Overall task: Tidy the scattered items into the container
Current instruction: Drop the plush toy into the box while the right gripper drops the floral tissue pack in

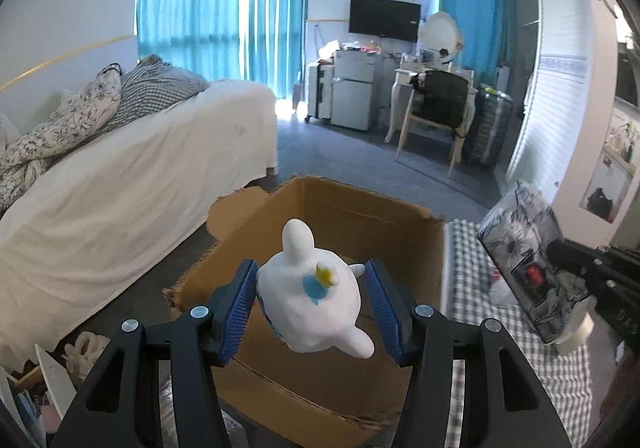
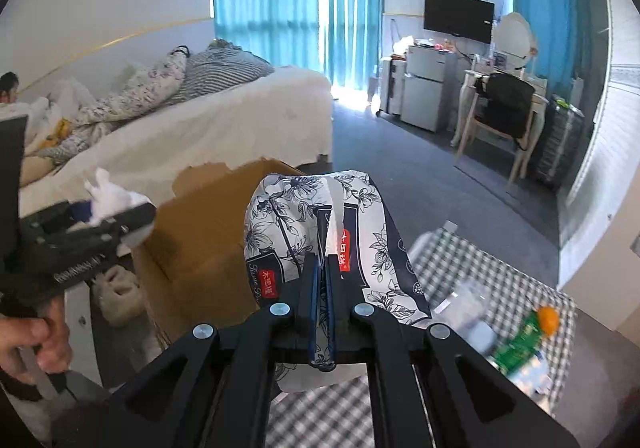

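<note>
My left gripper (image 1: 314, 284) hangs over the open cardboard box (image 1: 352, 208). A white duck-like toy (image 1: 310, 304) sits between its blue pads; the left pad touches it, the right pad stands a little apart, so the jaws are open. In the right wrist view that gripper (image 2: 86, 214) and the toy (image 2: 110, 200) show at left beside the box (image 2: 200, 232). My right gripper (image 2: 322, 268) is shut on a floral tissue pack (image 2: 292, 216), held above the checkered table (image 2: 500, 268). The pack (image 1: 520, 248) also shows at right in the left wrist view.
A green bottle with an orange cap (image 2: 528, 336) and a clear plastic item (image 2: 468, 304) lie on the checkered cloth. A bed (image 1: 120, 176) stands left of the box. Slippers (image 2: 120, 288) lie on the floor by the box. A chair (image 1: 436, 116) and fridge (image 1: 352, 92) stand far back.
</note>
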Demonstrator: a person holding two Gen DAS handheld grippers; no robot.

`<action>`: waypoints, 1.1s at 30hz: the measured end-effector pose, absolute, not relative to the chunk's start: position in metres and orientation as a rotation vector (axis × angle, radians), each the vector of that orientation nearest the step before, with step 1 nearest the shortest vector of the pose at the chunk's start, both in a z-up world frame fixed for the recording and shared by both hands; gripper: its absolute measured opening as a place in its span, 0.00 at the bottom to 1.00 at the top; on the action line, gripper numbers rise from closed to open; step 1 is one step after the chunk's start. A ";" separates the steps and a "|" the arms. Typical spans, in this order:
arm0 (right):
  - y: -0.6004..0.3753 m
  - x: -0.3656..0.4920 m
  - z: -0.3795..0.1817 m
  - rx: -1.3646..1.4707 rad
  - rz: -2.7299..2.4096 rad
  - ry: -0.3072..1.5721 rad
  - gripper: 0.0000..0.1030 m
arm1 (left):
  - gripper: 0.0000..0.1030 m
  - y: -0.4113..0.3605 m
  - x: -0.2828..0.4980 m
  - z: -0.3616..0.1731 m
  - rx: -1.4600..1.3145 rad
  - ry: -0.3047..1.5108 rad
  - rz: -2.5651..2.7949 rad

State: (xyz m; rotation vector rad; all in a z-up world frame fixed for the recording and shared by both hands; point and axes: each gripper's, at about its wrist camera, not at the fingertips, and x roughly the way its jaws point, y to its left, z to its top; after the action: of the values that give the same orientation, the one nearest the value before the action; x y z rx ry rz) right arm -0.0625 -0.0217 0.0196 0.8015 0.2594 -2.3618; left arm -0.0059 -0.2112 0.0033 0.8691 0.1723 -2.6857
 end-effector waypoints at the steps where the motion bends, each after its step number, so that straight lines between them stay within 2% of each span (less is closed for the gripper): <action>1: -0.027 -0.065 0.019 0.799 -2.356 0.252 0.03 | 0.54 -0.214 -0.008 0.001 0.875 0.166 -2.680; 17: -0.072 -0.099 -0.004 0.839 -2.282 0.238 0.03 | 0.55 -0.234 -0.033 -0.028 0.950 0.164 -2.644; 22: -0.086 -0.109 -0.014 0.870 -2.259 0.236 0.03 | 0.61 -0.245 -0.031 -0.031 0.949 0.187 -2.634; 24: -0.092 -0.114 -0.019 0.887 -2.249 0.242 0.03 | 0.70 -0.251 -0.029 -0.031 0.942 0.198 -2.631; 25: -0.097 -0.116 -0.022 0.893 -2.245 0.251 0.03 | 0.72 -0.254 -0.027 -0.030 0.933 0.199 -2.629; 30: -0.117 -0.115 -0.036 0.902 -2.232 0.309 0.04 | 0.72 -0.262 -0.018 -0.024 0.905 0.203 -2.614; 33: -0.122 -0.115 -0.036 0.871 -2.249 0.318 0.09 | 0.72 -0.265 -0.013 -0.022 0.892 0.200 -2.606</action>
State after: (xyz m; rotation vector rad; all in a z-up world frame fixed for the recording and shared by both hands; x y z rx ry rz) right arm -0.1149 -0.1221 -0.0363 0.8715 0.3178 -2.2492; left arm -0.0129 -0.2645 -0.0220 0.8921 0.2000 -2.6060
